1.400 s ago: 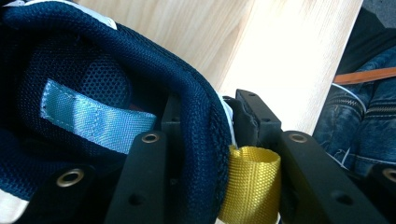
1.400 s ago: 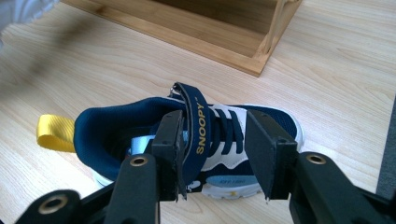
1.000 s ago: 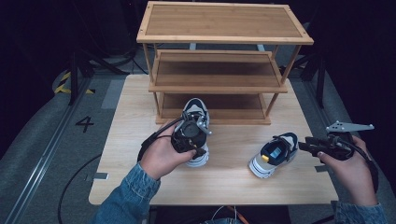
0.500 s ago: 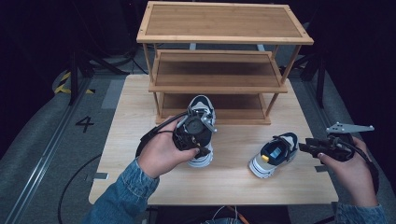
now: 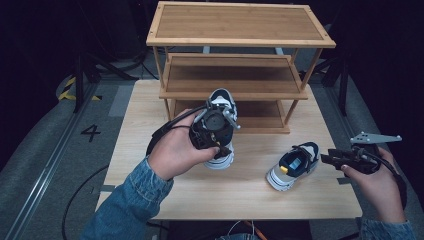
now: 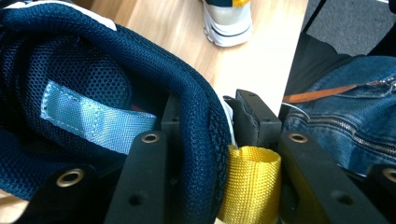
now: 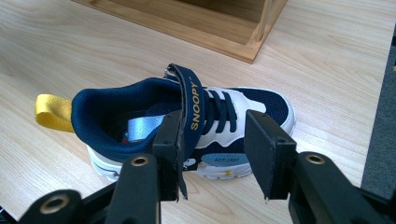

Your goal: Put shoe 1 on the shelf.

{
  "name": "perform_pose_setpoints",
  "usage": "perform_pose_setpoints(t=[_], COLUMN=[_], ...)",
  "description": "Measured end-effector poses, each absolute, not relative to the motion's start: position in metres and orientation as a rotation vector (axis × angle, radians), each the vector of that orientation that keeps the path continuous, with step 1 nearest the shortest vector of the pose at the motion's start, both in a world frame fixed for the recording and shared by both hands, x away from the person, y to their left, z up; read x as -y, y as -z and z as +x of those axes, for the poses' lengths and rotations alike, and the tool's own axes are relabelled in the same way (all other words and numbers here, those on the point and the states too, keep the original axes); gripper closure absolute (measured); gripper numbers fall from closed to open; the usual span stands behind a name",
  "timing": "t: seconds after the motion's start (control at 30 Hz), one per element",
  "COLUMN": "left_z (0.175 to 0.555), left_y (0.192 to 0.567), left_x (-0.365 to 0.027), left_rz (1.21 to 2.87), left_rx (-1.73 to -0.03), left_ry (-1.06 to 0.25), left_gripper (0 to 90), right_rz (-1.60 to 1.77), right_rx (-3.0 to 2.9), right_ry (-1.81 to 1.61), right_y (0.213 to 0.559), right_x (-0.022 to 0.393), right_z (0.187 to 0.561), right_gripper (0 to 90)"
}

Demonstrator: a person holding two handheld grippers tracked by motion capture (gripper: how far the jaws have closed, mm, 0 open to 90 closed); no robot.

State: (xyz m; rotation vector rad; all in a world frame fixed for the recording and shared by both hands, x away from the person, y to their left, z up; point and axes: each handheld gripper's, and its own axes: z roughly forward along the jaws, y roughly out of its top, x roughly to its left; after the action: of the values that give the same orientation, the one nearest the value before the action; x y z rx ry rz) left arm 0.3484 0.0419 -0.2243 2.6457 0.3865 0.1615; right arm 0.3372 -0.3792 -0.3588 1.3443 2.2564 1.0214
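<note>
A navy and white child's shoe (image 5: 220,96) hangs above the table, toe toward the rack. My left gripper (image 5: 221,148) is shut on its heel collar. In the left gripper view the jaws (image 6: 211,125) pinch the navy mesh collar (image 6: 93,70), with the yellow pull tab (image 6: 250,186) just behind. The matching shoe (image 5: 294,165) rests on the table at the right, its "SNOOPY" strap (image 7: 192,100) standing up. My right gripper (image 5: 327,158) stands open just right of that shoe (image 7: 224,109). Its jaws (image 7: 212,135) are level with the shoe's side, and the strap lies against one pad.
A three-tier wooden rack (image 5: 240,75) stands at the back of the light wooden table (image 5: 145,115), its shelves bare. A person's denim sleeve (image 5: 130,200) reaches in from the front left. Dark floor surrounds the table.
My left gripper has risen with the shoe and drifted toward the rack. The right gripper and the second shoe have stayed put.
</note>
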Motion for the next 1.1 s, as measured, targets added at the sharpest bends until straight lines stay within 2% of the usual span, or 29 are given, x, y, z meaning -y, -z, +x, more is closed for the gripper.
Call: perform_pose_setpoints(t=[0.4,1.1], left_z=[0.38,0.449], left_y=[0.205,0.198], left_x=[-0.028,-0.014], left_rz=[2.619,2.598], left_rx=[-0.323,-0.39], left_ry=[-0.258,-0.316], left_gripper=[66.8,66.7], right_rz=[1.338,1.332], right_rx=[-2.26,-2.255], right_ry=[-1.023,-1.034], right_y=[0.359,0.358], right_x=[0.378,0.38], right_z=[0.337,0.337], right_gripper=[59.5,59.5])
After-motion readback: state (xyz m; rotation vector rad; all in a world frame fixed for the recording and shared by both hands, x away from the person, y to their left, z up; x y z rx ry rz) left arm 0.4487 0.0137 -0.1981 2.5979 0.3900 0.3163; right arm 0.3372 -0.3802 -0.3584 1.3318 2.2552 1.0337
